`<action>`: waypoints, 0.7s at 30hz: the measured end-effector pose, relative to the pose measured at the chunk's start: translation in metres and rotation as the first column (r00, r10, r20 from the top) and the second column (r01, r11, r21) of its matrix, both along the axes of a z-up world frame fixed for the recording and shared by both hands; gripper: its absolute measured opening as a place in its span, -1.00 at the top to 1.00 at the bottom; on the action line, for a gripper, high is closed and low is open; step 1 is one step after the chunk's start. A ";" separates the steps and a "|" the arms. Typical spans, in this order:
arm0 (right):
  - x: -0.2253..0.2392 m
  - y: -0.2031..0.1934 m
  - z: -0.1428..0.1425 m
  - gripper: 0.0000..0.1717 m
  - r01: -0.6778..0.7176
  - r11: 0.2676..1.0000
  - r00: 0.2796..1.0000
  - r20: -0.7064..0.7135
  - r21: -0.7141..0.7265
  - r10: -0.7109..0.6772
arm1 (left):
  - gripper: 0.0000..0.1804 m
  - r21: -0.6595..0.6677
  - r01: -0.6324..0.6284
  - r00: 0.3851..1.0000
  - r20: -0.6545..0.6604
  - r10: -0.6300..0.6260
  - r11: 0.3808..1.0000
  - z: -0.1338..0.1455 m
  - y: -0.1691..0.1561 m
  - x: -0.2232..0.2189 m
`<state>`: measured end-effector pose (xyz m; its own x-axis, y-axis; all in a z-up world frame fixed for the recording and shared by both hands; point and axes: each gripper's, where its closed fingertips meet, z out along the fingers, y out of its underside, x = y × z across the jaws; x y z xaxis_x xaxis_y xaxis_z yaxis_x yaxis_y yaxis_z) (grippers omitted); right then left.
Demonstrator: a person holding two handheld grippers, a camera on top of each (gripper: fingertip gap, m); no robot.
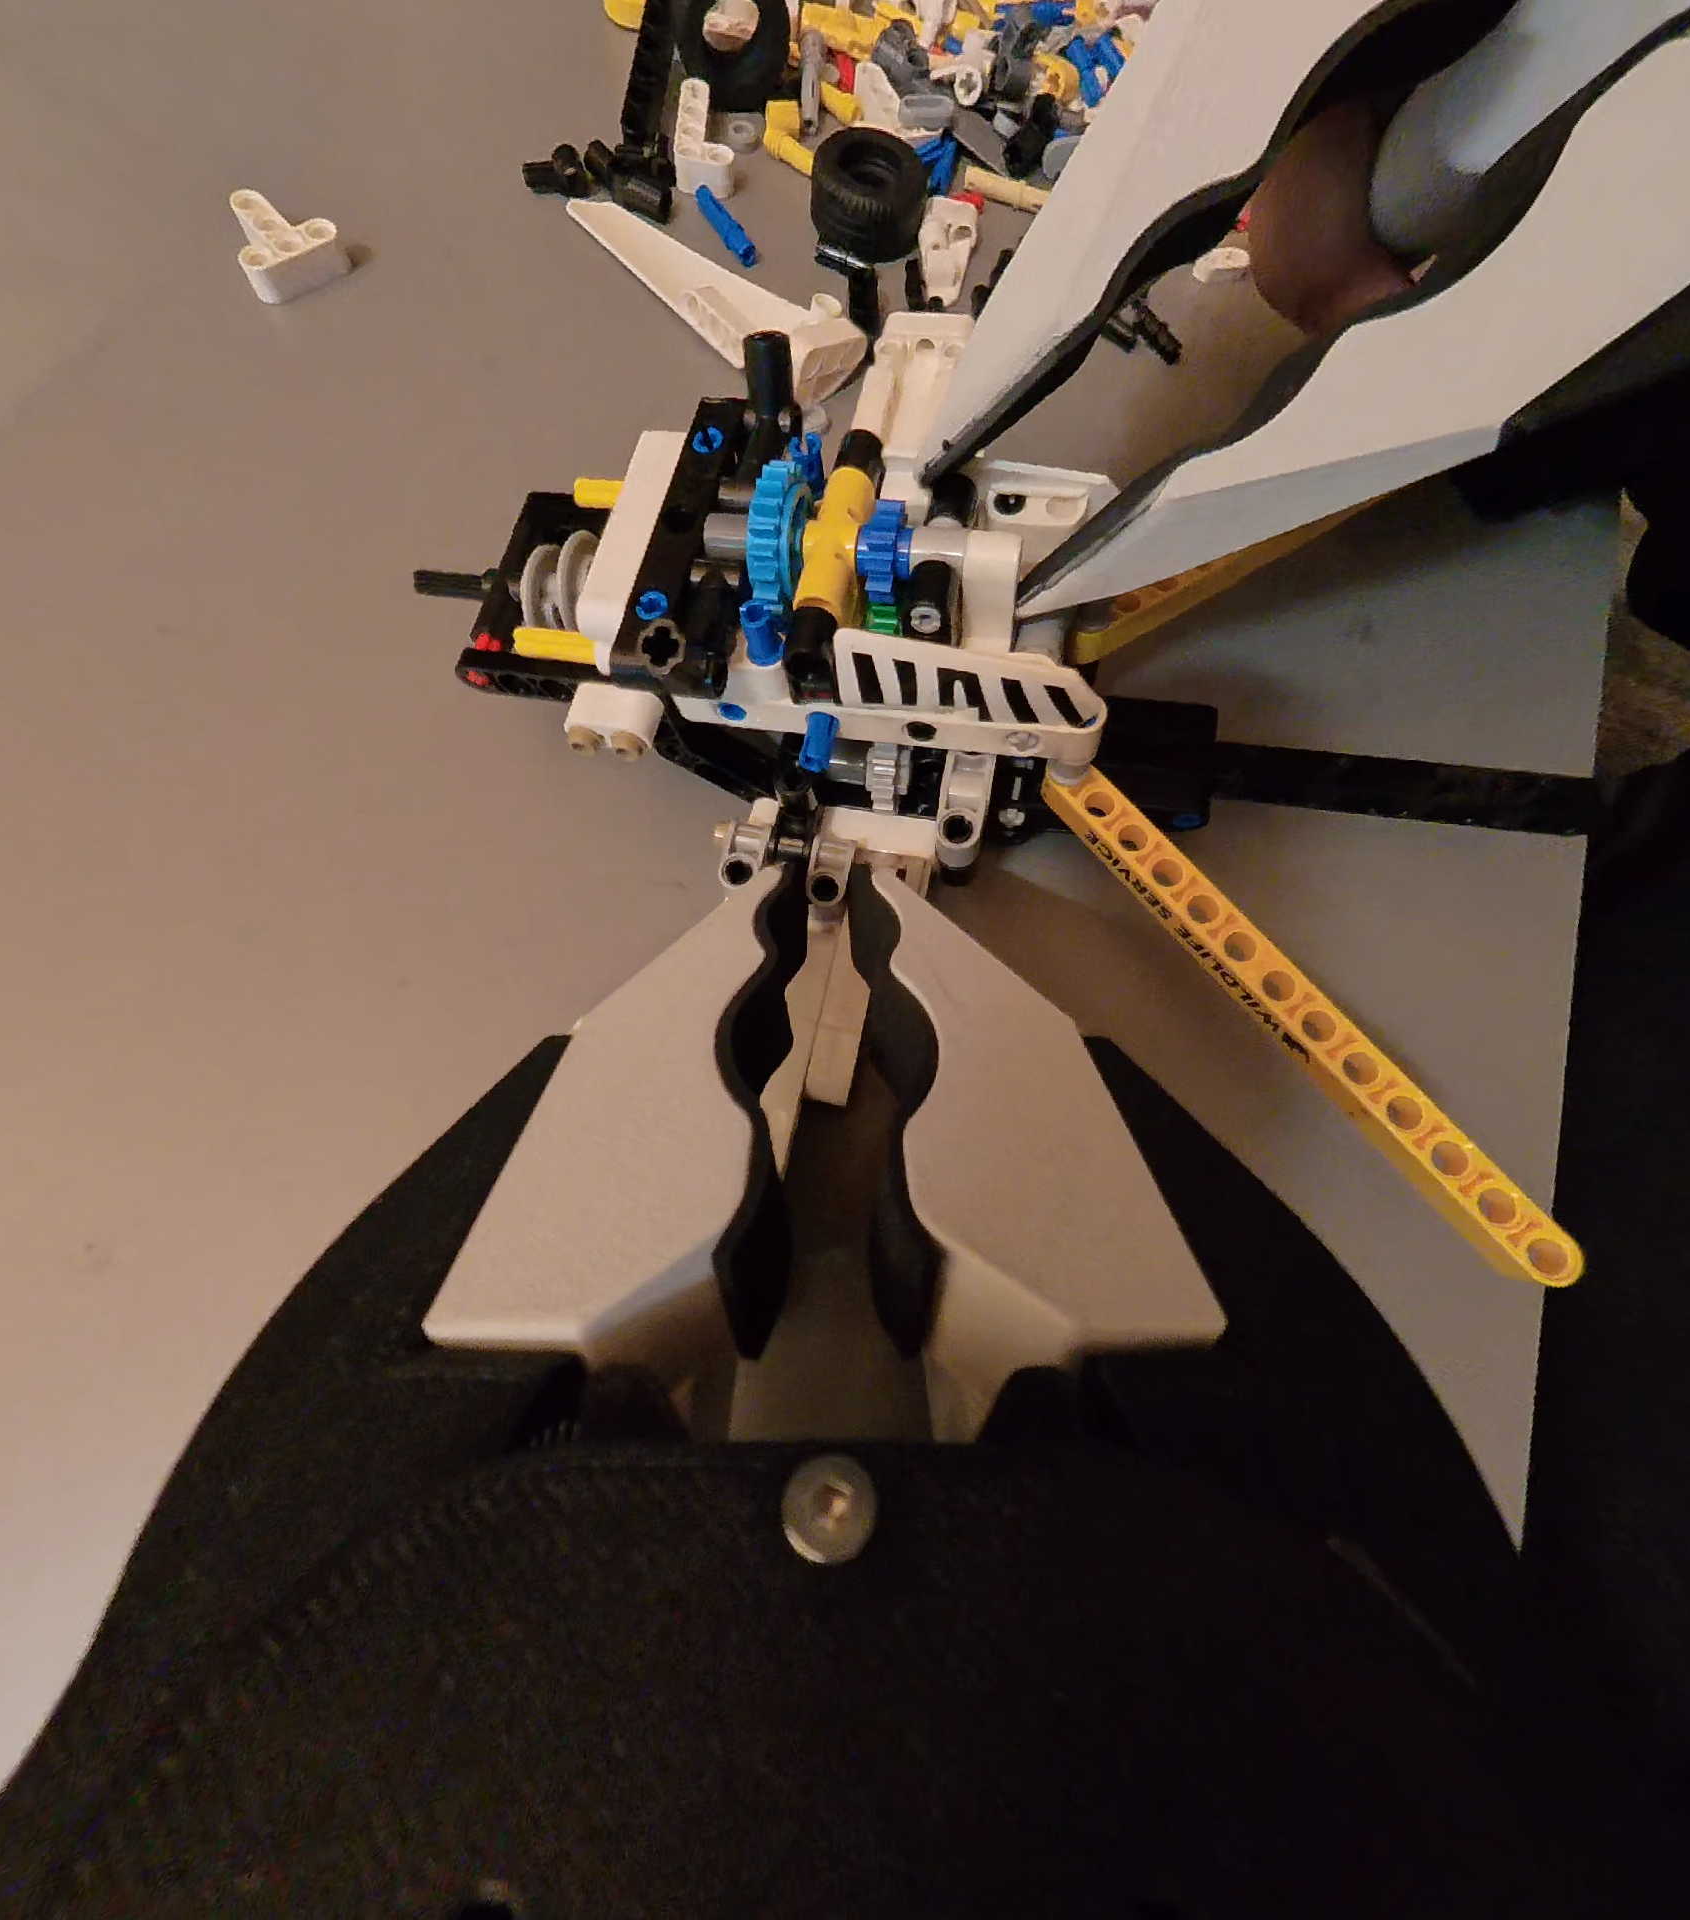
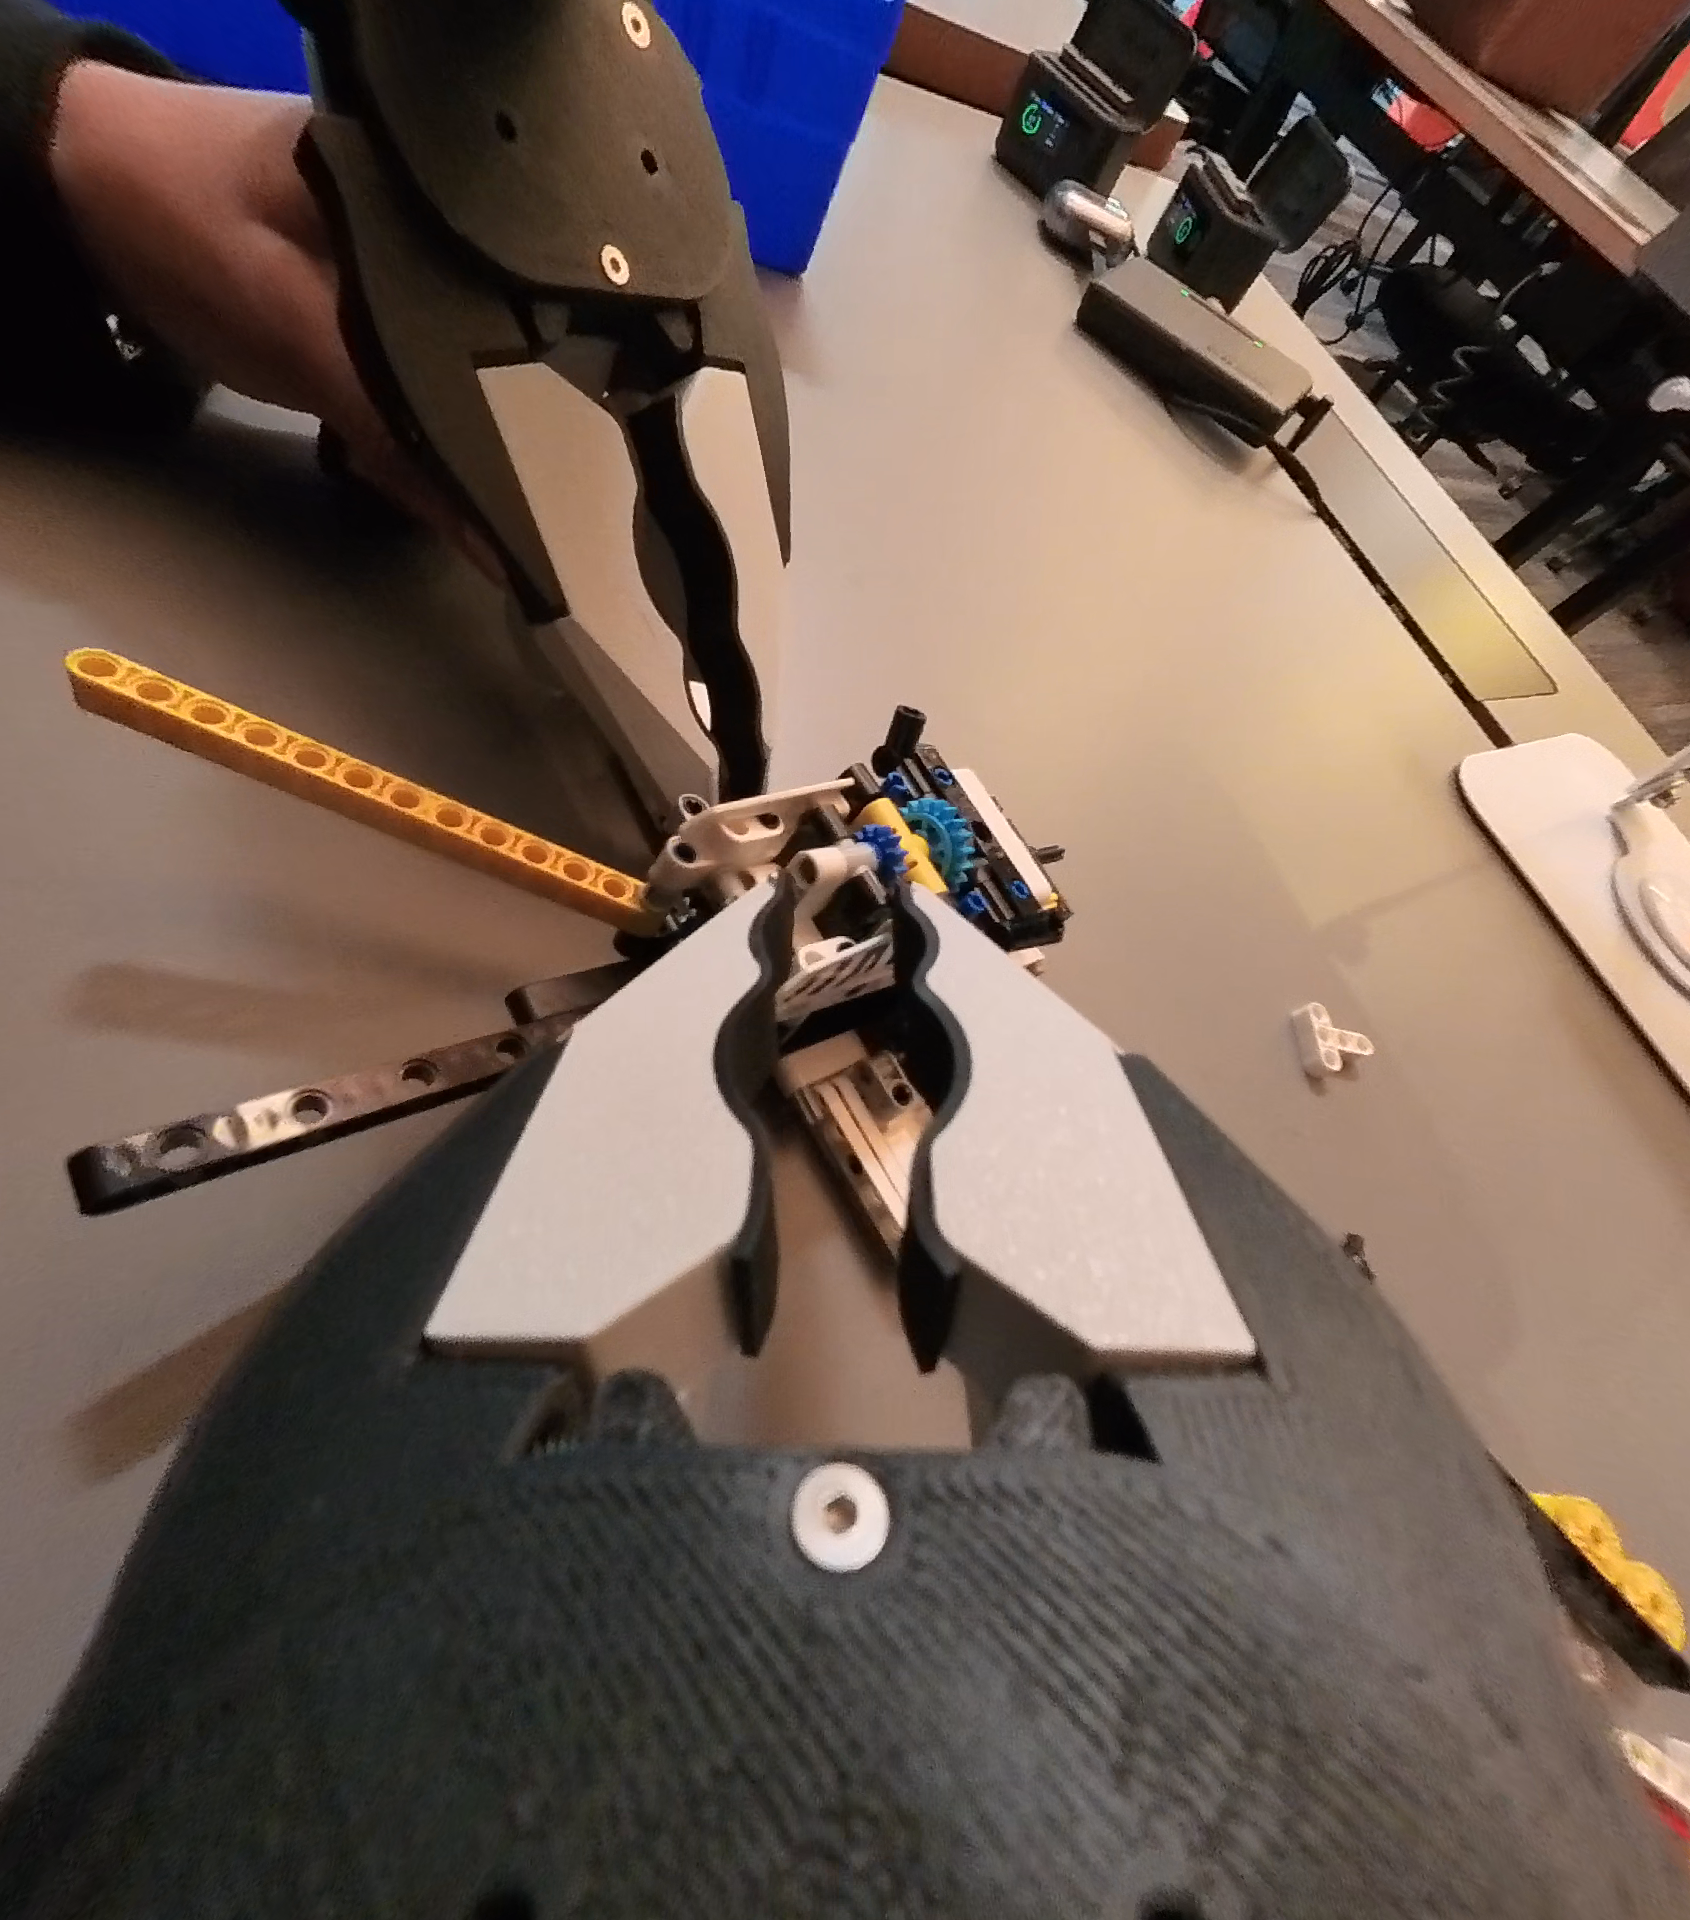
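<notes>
A small brick model [image 1: 820, 582] of white, black, yellow and blue parts with blue gears sits on the grey table [image 1: 145, 727]. A long yellow beam [image 1: 1340, 1049] and a long black beam [image 1: 1392, 779] stick out of it. My left gripper [image 1: 825, 883] is shut on a white part at the model's near edge. My right gripper [image 2: 836, 914] reaches in from the other side, and its fingertips [image 1: 1023, 601] press on a white block of the model [image 2: 924, 842]. The left gripper also shows in the right wrist view [image 2: 727, 790], held by a hand.
A pile of loose pieces [image 1: 924, 83], a black tyre [image 1: 867, 192] and a white panel [image 1: 706, 281] lie beyond the model. A white T-shaped piece [image 1: 285, 244] lies apart. A white board [image 2: 1651, 935], a blue bin [image 2: 768, 125] and black devices [image 2: 1184, 332] stand farther off.
</notes>
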<state>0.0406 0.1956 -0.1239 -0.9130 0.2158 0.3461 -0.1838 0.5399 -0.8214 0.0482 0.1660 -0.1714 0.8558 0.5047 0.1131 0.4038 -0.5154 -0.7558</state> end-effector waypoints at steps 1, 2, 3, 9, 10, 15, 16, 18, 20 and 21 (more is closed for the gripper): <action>0.000 0.000 0.000 0.80 0.004 1.000 1.000 -0.010 0.001 -0.004 | 0.93 -0.003 -0.001 1.000 -0.004 0.001 1.000 0.000 0.000 0.000; 0.000 0.001 0.000 0.80 0.009 1.000 1.000 -0.019 0.001 -0.009 | 0.92 -0.004 0.004 1.000 -0.006 -0.004 1.000 0.000 0.000 0.001; 0.000 0.002 0.001 0.80 0.017 1.000 0.999 -0.027 -0.002 -0.017 | 0.93 0.012 0.026 1.000 0.008 -0.026 1.000 0.001 0.001 0.005; 0.000 0.004 -0.002 1.00 0.039 0.998 0.987 -0.156 0.055 -0.030 | 0.93 0.033 0.003 0.999 0.039 -0.004 0.999 0.001 0.002 0.006; 0.000 0.004 -0.002 1.00 0.038 0.998 0.991 -0.130 0.046 -0.032 | 0.93 0.032 0.007 0.999 0.036 -0.009 0.999 0.001 0.002 0.006; -0.002 0.004 -0.002 1.00 0.038 0.999 0.999 -0.006 0.028 -0.038 | 0.93 0.006 -0.013 1.000 0.003 0.013 1.000 0.000 0.001 0.004; -0.002 0.004 -0.003 1.00 0.039 0.999 0.999 0.015 0.030 -0.039 | 0.93 -0.003 -0.024 1.000 -0.004 0.024 1.000 0.000 0.000 0.002; -0.001 0.004 -0.005 1.00 0.038 0.999 0.998 0.051 0.033 -0.040 | 0.93 -0.009 -0.030 1.000 -0.008 0.030 1.000 -0.001 -0.001 0.002; 0.001 0.006 -0.002 1.00 0.046 0.999 0.997 0.061 0.016 -0.047 | 0.93 -0.009 -0.029 1.000 -0.009 0.028 1.000 -0.001 -0.001 0.002; 0.002 0.007 0.002 0.98 0.052 0.999 0.997 0.061 -0.002 -0.051 | 0.93 -0.010 -0.027 1.000 -0.010 0.027 1.000 -0.001 -0.001 0.003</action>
<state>0.0430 0.2022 -0.1216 -0.9199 0.2643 0.2897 -0.1058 0.5441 -0.8323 0.0509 0.1646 -0.1723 0.8430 0.5287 0.0991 0.4100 -0.5122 -0.7547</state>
